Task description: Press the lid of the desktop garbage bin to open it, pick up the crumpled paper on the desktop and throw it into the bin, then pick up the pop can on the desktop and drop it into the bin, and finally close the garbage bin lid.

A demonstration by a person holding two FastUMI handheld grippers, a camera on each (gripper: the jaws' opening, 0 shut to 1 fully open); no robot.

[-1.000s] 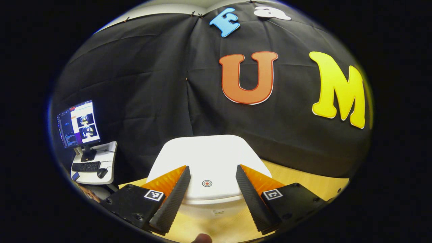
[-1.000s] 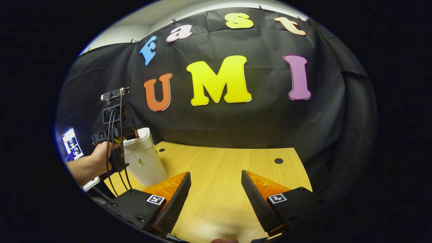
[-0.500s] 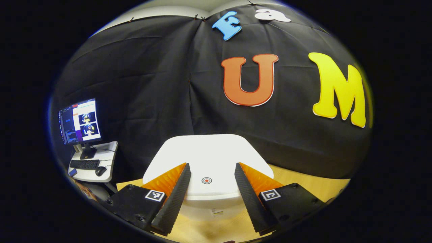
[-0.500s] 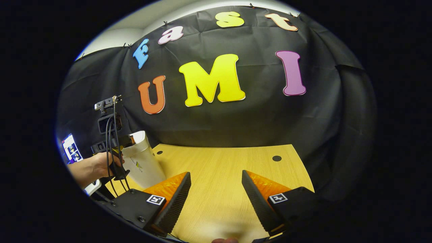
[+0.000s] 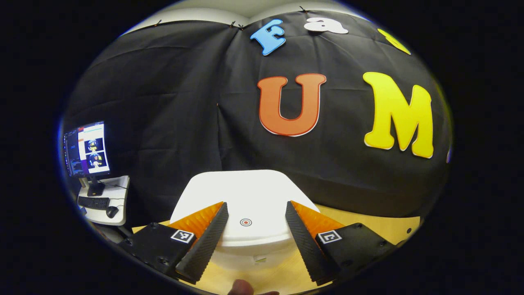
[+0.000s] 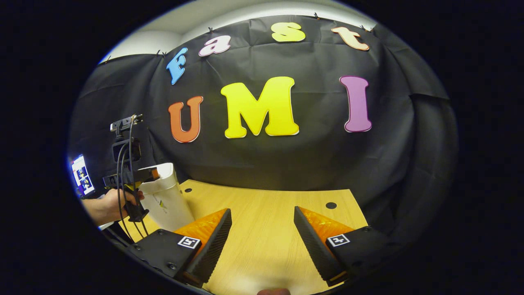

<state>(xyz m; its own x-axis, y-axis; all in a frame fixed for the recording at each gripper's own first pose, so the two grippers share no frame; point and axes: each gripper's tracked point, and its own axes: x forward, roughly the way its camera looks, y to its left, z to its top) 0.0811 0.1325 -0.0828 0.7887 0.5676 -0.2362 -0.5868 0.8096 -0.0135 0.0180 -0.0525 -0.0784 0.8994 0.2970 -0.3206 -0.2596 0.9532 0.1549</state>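
Note:
The white garbage bin stands on the wooden desktop with its lid down; a small round target mark sits near the lid's front edge. My left gripper is open, its fingers spread over the front of the lid to either side of the mark. In the right gripper view the same bin stands at the far left, with a hand holding the left gripper over its top. My right gripper hangs open over bare wooden desktop with nothing between its fingers.
A monitor with keyboard and mouse stands on a small white side table to the far left, off the desk. Two round cable holes mark the desk's back edge by the black cloth wall.
The left gripper shifted slightly back and right over the closed lid. The right gripper tilted down a little over the desk. Both stay open.

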